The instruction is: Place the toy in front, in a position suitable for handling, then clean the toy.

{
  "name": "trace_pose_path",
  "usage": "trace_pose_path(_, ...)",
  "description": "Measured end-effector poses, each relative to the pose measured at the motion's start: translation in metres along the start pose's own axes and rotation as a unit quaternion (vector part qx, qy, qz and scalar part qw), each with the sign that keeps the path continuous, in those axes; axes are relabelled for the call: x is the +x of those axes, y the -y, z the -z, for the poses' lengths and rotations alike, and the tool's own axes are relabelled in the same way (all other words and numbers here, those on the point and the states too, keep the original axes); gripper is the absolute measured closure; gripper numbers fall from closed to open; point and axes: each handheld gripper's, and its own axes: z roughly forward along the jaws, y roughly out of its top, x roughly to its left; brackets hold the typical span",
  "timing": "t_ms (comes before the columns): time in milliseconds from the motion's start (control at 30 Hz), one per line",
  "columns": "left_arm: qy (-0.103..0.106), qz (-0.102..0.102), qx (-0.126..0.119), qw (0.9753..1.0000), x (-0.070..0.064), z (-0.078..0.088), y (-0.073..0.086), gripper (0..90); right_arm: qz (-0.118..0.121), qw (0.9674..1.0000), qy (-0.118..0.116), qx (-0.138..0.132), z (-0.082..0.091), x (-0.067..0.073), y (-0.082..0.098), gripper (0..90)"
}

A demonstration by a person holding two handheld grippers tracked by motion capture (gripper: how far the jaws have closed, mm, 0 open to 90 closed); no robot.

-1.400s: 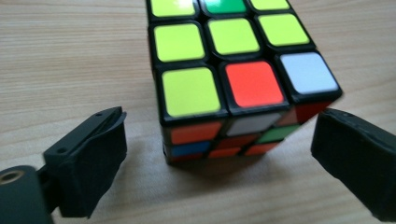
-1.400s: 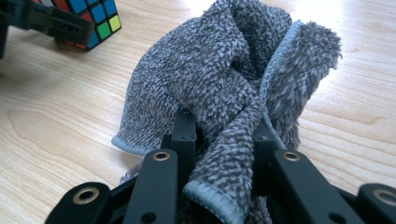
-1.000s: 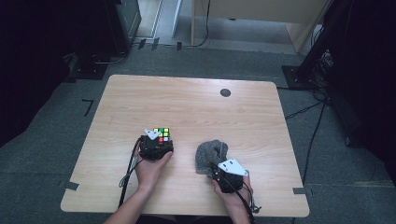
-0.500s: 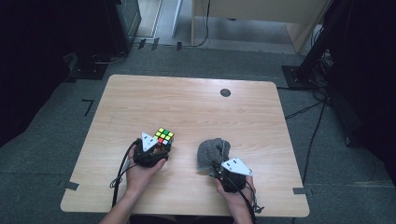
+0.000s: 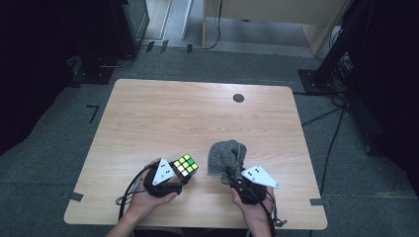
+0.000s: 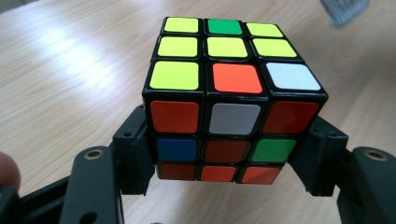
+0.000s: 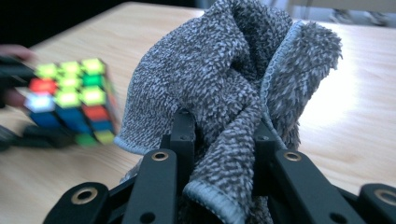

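A scrambled Rubik's cube (image 5: 184,166) is near the table's front edge, left of centre, and my left gripper (image 5: 181,174) is shut on it. In the left gripper view the two black jaws press on the lower sides of the cube (image 6: 229,88), whose top face is mostly yellow-green; the left gripper (image 6: 229,161) holds it just above the wood. To its right, a grey terry cloth (image 5: 225,155) is bunched and pulled up by my right gripper (image 5: 233,177). In the right gripper view the cloth (image 7: 233,79) is pinched between the jaws of the right gripper (image 7: 219,140).
The light wooden table (image 5: 197,113) has a small black round spot (image 5: 238,98) at the far side. Cables trail from both grippers over the front edge. Dark floor, stands and cables surround the table.
The left hand has carried the cube toward the front edge and to the right, closer to the cloth. The right hand has raised the cloth, which now stands higher and more bunched.
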Motion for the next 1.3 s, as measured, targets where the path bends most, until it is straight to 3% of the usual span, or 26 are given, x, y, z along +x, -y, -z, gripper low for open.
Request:
trace_pose_path(100, 0.009, -0.015, -0.001, 0.9998, -0.007, 0.0, -0.003, 33.3, 0.004, 0.9993, -0.035, -0.011, 0.004, 0.016, -0.008, 71.3)
trace_pose_path(167, 0.008, -0.031, 0.004, 0.9995, -0.013, 0.0, -0.006, 33.3, 0.022, 0.998, -0.058, -0.013, 0.005, 0.03, -0.011, 71.2)
trace_pose_path(233, 0.01, -0.05, 0.004, 0.9987, -0.02, 0.0, -0.009, 33.4, 0.042, 0.9953, -0.087, -0.005, 0.003, 0.049, -0.012, 70.9)
trace_pose_path(300, 0.016, -0.064, -0.003, 0.9978, -0.026, 0.002, -0.013, 33.4, 0.047, 0.9939, -0.099, 0.007, -0.002, 0.057, -0.01, 70.8)
trace_pose_path(367, 0.019, -0.067, -0.007, 0.9976, -0.027, 0.004, -0.014, 33.7, 0.052, 0.9936, -0.099, 0.013, -0.005, 0.06, -0.008, 70.7)
trace_pose_path(400, 0.013, -0.071, -0.008, 0.9974, -0.028, 0.005, -0.015, 33.8, 0.064, 0.9941, -0.086, 0.015, -0.008, 0.059, -0.005, 70.5)
trace_pose_path(467, 0.012, -0.075, -0.009, 0.9971, -0.027, 0.007, -0.015, 33.8, 0.065, 0.9947, -0.079, 0.016, -0.009, 0.057, -0.006, 70.5)
trace_pose_path(533, 0.009, -0.072, -0.01, 0.9973, -0.025, 0.008, -0.014, 33.9, 0.063, 0.9967, -0.046, 0.023, -0.009, 0.048, -0.006, 70.6)
trace_pose_path(633, 0.002, -0.068, -0.007, 0.9976, -0.021, 0.009, -0.013, 33.9, 0.029, 0.999, -0.024, 0.026, -0.006, 0.031, -0.006, 70.5)
trace_pose_path(700, 0.002, -0.071, -0.007, 0.9974, -0.023, 0.009, -0.013, 33.9, 0.02, 0.9991, -0.031, 0.02, -0.003, 0.029, -0.007, 70.2)
trace_pose_path(867, 0.006, -0.084, -0.007, 0.9964, -0.031, 0.007, -0.015, 33.9, 0.056, 0.9957, -0.072, 0.018, -0.001, 0.053, -0.008, 69.3)
trace_pose_path(967, 0.007, -0.087, -0.004, 0.9962, -0.031, 0.006, -0.014, 33.9, 0.07, 0.9945, -0.074, 0.025, -0.005, 0.06, -0.004, 69.4)
trace_pose_path(1167, 0.008, -0.077, -0.011, 0.9969, -0.024, 0.009, -0.014, 33.9, 0.024, 0.9983, -0.043, 0.031, -0.004, 0.032, -0.004, 70.1)
trace_pose_path(1300, 0.013, -0.079, -0.009, 0.9967, -0.028, 0.005, -0.014, 33.9, 0.029, 0.9975, -0.064, 0.009, 0.004, 0.037, -0.007, 70.1)
